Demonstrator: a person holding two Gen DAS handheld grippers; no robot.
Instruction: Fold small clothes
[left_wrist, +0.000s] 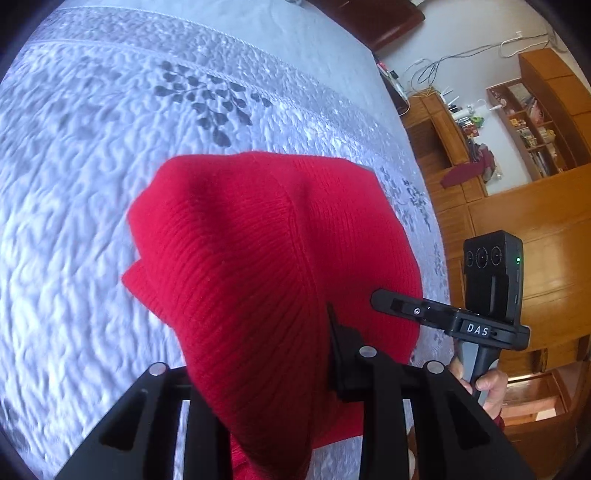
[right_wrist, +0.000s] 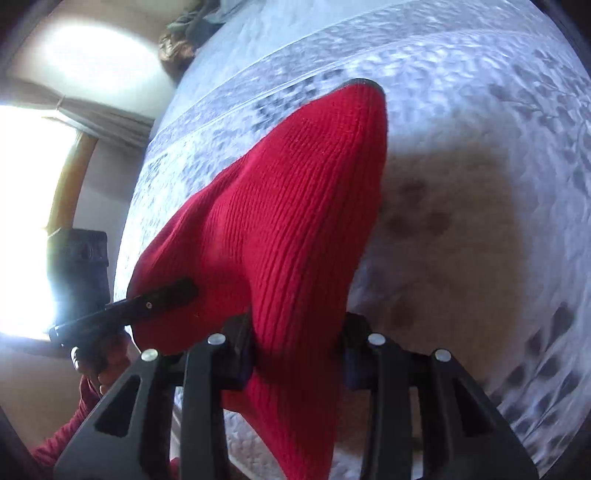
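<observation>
Black fingers of the left gripper (left_wrist: 266, 373) filled the bottom of the left wrist view, clenched on a red knit garment (left_wrist: 258, 266) that rose from them across the frame's centre. At right, the right gripper (left_wrist: 384, 301) pinched the same garment's edge, a hand (left_wrist: 484, 384) on its handle. In the right wrist view the right gripper (right_wrist: 299, 354) grasped the garment (right_wrist: 288, 221) at bottom centre, the cloth lifted above the quilted white bedspread (right_wrist: 480, 110); the left gripper (right_wrist: 177, 291) bit its lower-left edge. Wooden shelves (left_wrist: 535, 140) stood at upper right of the left view.
</observation>
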